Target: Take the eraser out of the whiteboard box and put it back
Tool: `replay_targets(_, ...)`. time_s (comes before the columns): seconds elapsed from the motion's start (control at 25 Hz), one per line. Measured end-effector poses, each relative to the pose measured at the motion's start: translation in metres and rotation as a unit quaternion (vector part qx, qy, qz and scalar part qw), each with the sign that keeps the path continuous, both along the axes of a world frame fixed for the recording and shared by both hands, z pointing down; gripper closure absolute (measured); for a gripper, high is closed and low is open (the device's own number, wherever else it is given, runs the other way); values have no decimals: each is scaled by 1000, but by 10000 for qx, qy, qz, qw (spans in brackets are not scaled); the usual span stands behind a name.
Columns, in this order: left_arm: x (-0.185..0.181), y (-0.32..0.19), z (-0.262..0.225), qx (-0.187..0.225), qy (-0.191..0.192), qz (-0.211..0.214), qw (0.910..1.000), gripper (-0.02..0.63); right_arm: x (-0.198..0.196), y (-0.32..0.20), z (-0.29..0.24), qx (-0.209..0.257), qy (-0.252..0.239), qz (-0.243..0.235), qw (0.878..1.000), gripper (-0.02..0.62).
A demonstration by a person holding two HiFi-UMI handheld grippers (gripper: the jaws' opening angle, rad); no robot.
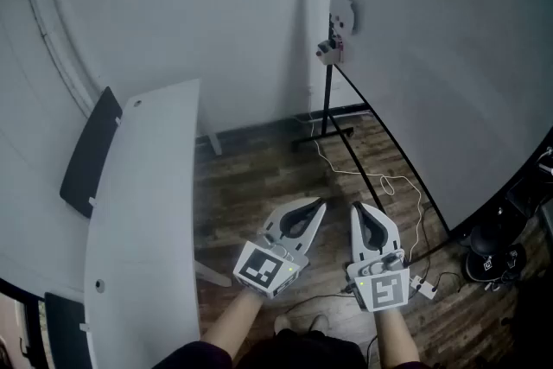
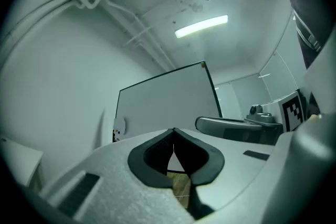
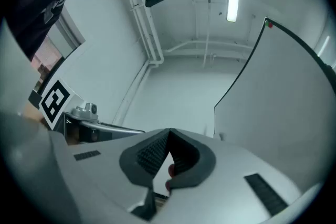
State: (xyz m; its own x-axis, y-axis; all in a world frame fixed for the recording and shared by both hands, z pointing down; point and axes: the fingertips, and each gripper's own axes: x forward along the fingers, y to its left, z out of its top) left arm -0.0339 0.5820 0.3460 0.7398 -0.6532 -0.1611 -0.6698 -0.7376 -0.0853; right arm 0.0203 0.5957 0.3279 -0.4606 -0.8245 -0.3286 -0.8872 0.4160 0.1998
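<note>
The whiteboard [image 1: 449, 73] stands on a black stand at the right. A small white box [image 1: 342, 12] hangs on its left edge, with a small grey-and-red item [image 1: 329, 49] just below it. I cannot make out the eraser. My left gripper [image 1: 316, 205] and right gripper [image 1: 359, 208] are held side by side low over the wood floor, well short of the box. Both are shut, tips touching, nothing between them. In the left gripper view the whiteboard [image 2: 168, 97] and the box [image 2: 119, 127] lie ahead of the shut left gripper [image 2: 174, 132]. The right gripper [image 3: 169, 131] points past the board's edge [image 3: 239, 78].
A long white table [image 1: 143, 212] with dark chairs [image 1: 89, 153] stands at the left. The stand's black legs [image 1: 324, 134] and loose white cables [image 1: 389, 181] lie on the floor ahead. Dark equipment [image 1: 492, 255] sits at the lower right.
</note>
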Motion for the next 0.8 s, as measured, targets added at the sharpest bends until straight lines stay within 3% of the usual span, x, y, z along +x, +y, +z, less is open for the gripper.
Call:
replay_targets(0.12,-3,0,3,141,-48,-18,9999,600,-3,0,3,-52,-42,-24,10000,592)
replay_targets(0.44,-3,2,7,44,-71,-79,9999,600,3,1,9,-137,-80,-35,9999,592)
replay_targets(0.8,29,-6,10,95,-189,-175,9996,600,51,-6,14,-223,-141,-29,9996,592)
